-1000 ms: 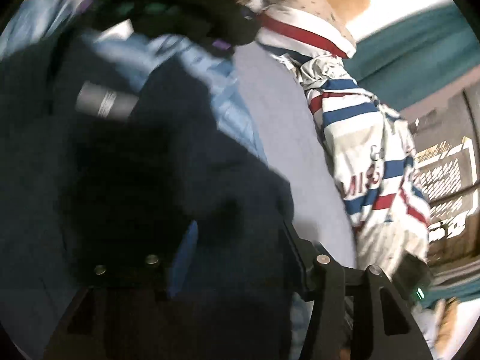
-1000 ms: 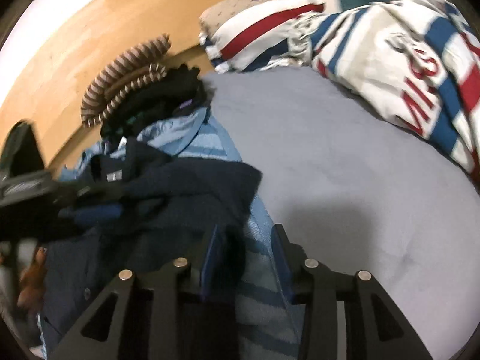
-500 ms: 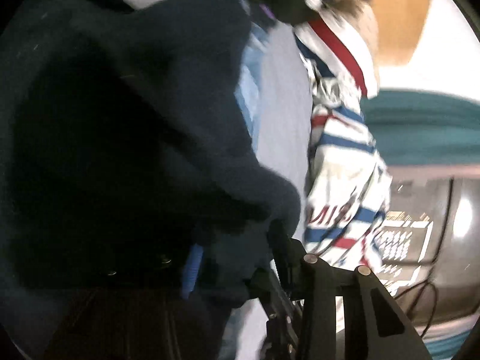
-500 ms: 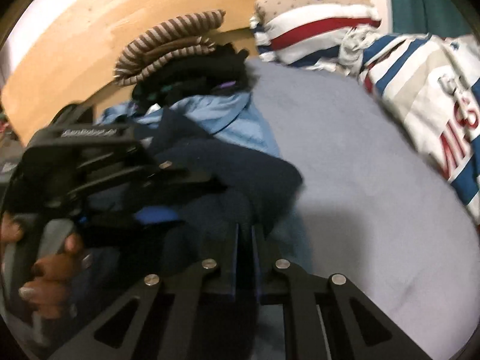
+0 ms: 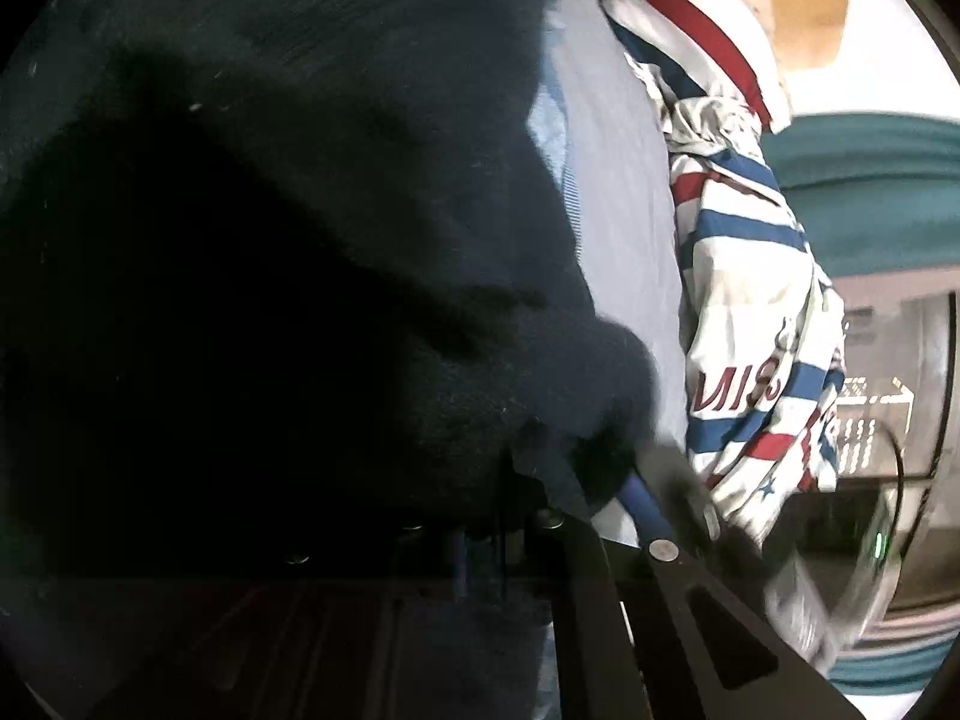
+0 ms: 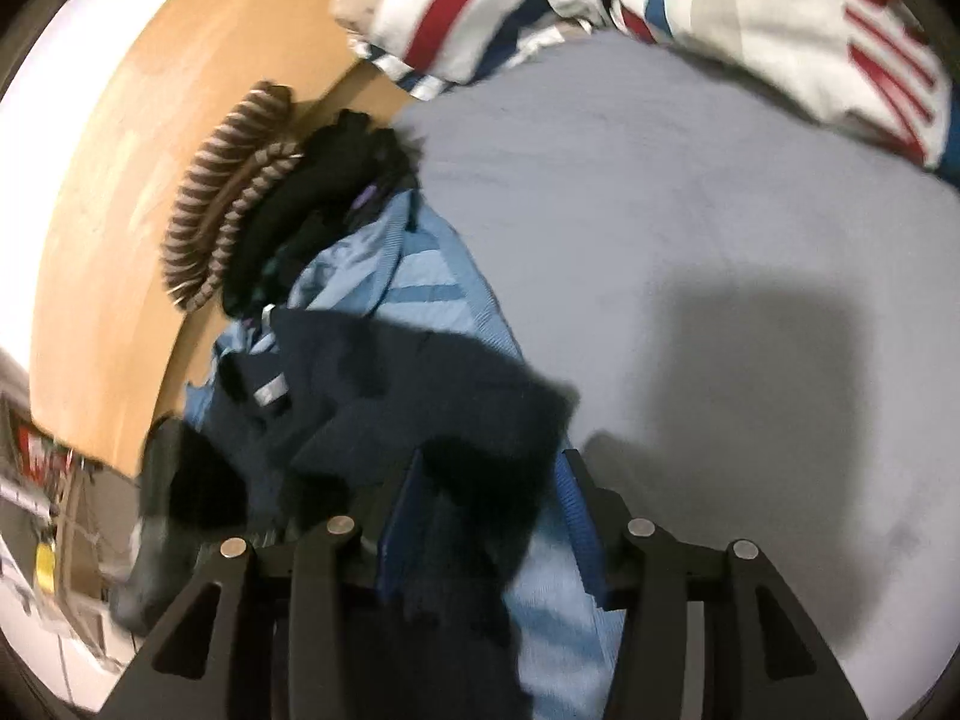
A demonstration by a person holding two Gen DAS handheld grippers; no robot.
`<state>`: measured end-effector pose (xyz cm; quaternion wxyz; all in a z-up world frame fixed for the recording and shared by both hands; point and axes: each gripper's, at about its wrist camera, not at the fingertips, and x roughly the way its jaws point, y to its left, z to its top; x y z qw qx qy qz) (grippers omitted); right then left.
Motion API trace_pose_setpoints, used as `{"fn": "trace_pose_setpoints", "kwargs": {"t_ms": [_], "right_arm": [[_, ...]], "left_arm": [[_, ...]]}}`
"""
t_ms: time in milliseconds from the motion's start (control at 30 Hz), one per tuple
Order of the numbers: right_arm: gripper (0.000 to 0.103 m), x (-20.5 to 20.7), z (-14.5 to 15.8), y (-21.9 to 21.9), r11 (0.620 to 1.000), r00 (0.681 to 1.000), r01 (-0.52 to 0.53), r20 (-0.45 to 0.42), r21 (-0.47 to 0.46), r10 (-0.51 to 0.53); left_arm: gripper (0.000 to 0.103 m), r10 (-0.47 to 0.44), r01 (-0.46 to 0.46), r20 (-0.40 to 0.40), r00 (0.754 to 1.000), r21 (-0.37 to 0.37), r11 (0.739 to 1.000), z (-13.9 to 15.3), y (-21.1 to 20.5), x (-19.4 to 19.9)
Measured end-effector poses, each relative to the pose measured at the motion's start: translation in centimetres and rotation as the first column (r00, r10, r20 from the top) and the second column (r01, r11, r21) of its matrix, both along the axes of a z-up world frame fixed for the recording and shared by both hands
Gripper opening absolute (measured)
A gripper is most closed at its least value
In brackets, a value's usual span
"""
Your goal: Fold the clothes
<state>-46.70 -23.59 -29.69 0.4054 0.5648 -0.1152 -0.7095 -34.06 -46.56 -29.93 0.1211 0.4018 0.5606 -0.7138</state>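
A dark navy garment fills most of the left wrist view. My left gripper is at its bunched edge, jaws closing with the navy cloth pinched between them. In the right wrist view the navy garment lies over a light blue striped garment on the grey bed sheet. My right gripper is opening; a fold of navy cloth hangs between its blue pads, no longer pinched. A dark blurred shape at the left, probably the left gripper, sits by the garment's far side.
A brown striped knit and black clothes are piled against the wooden headboard. A red, white and blue pillow and a matching duvet lie along the far side. Grey sheet lies bare to the right.
The left gripper sank and closed its jaws on the navy cloth. The right gripper first shut on the navy fold, then opened again and shifted right.
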Motion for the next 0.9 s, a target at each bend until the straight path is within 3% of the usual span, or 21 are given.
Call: {"fn": "trace_pose_setpoints", "kwargs": {"t_ms": [33,67,200,300,367,433,500,533,600,633,667,800,900], "right_arm": [[0.019,-0.4,-0.5,-0.7,1.0,1.0,0.003,0.014,-0.002,-0.003],[0.009,-0.8,-0.7,-1.7,1.0,1.0,0.005,0.013,0.008,-0.005],[0.008,-2.1,1.0,-4.2,1.0,0.998,-0.017,-0.057,0.021,0.018],[0.005,-2.7,2.4,-5.8,0.999,0.992,-0.028,-0.122,0.043,0.033],[0.001,-3.5,2.6,-5.4,0.998,0.989,0.023,-0.145,0.057,-0.014],[0.001,-4.4,2.3,-4.4,0.986,0.981,0.121,-0.164,0.117,-0.101],[0.004,-3.7,2.4,-3.3,0.986,0.979,0.119,-0.18,0.121,-0.096],[0.005,-2.9,2.7,-3.0,0.989,0.98,0.096,-0.183,0.114,-0.074],[0.012,-0.3,3.4,-2.0,0.993,0.977,0.052,-0.211,0.103,-0.029],[0.028,1.0,3.7,-1.4,0.995,0.973,0.033,-0.229,0.099,-0.01],[0.048,2.3,4.0,-0.8,0.995,0.969,0.015,-0.246,0.098,0.009],[0.048,6.1,3.9,-1.3,0.978,0.945,-0.083,-0.296,0.193,0.139],[0.045,7.5,3.0,-2.4,0.953,0.921,-0.128,-0.324,0.275,0.217]], "left_arm": [[0.007,-0.001,0.001,-0.004,1.0,0.001,1.0,-0.1,0.0,0.1],[0.007,-0.001,0.001,-0.01,1.0,0.006,1.0,-0.2,-0.2,0.3],[0.007,0.021,-0.018,-0.059,0.998,0.049,0.999,-0.9,-0.6,1.0],[0.007,0.063,-0.052,-0.145,0.987,0.076,0.996,-1.0,-0.7,2.0],[0.006,0.081,-0.066,-0.195,0.978,0.079,0.995,-0.8,-0.8,2.9],[0.006,0.106,-0.089,-0.24,0.965,0.078,0.993,-0.4,-1.0,4.1],[0.006,0.139,-0.118,-0.264,0.955,0.095,0.988,0.2,-1.4,5.7],[0.011,0.148,-0.126,-0.272,0.951,0.097,0.987,0.5,-1.6,6.4],[0.036,0.19,-0.181,-0.282,0.94,0.059,0.982,1.8,-2.3,8.7],[0.054,0.213,-0.21,-0.287,0.934,0.039,0.977,2.5,-2.6,9.9],[0.058,0.241,-0.243,-0.286,0.927,0.027,0.97,2.9,-2.9,10.9],[0.058,0.319,-0.313,-0.206,0.925,0.064,0.948,2.3,-5.1,13.2],[0.057,0.421,-0.403,-0.163,0.892,0.135,0.905,0.7,-6.5,14.5]]}}
